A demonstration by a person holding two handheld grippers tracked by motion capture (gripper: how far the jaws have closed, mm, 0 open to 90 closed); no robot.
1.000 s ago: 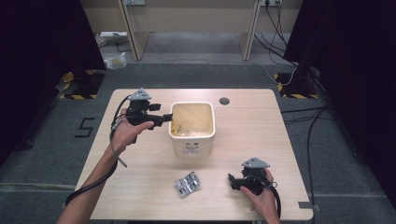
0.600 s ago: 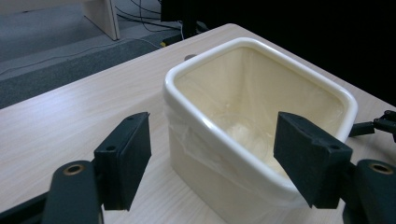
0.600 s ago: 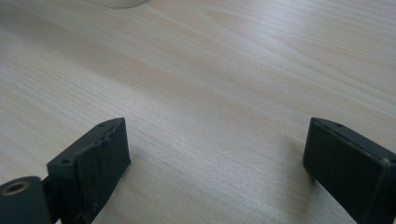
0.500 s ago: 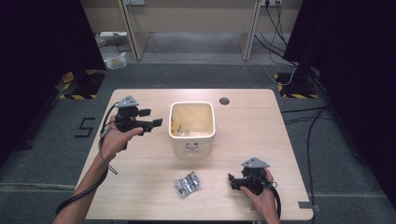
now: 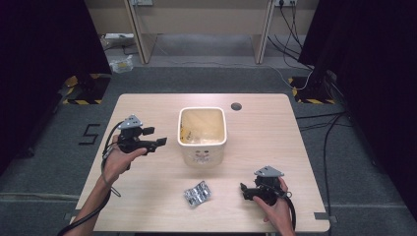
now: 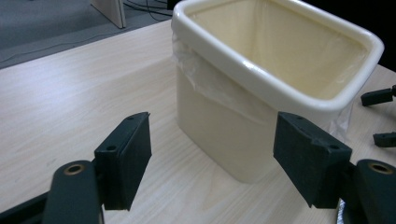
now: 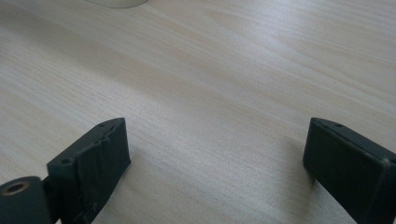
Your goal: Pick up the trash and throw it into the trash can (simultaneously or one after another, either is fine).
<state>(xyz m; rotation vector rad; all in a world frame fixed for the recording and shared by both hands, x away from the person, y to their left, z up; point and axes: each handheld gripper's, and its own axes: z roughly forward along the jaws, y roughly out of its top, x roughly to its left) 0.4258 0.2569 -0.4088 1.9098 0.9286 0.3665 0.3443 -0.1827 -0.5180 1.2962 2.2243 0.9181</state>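
A cream bin [image 5: 202,147] with a clear plastic liner stands in the middle of the wooden table [image 5: 147,108]. My left gripper [image 5: 158,143] hovers to the left of it, apart from its wall, jaws open and empty, pointing at the bin. In the left gripper view the bin [image 6: 219,126] stands between and beyond the open gripper [image 6: 212,154]. A crinkled silver packet [image 5: 198,193] lies in front of the bin. My right gripper [image 5: 244,191] rests low at the front right, open and empty, pointing left toward the packet. The right gripper [image 7: 215,154] has bare wood between its jaws.
A round cable hole [image 5: 236,106] sits in the table behind the bin on the right. Dark curtains flank the table, and desk legs and cables stand on the grey floor beyond it. A small piece of the bin's base [image 7: 116,2] shows at the top edge.
My left gripper has drawn back from the bin's rim, moving left and down toward the near side, jaws still open. The right gripper and the packet have stayed put.
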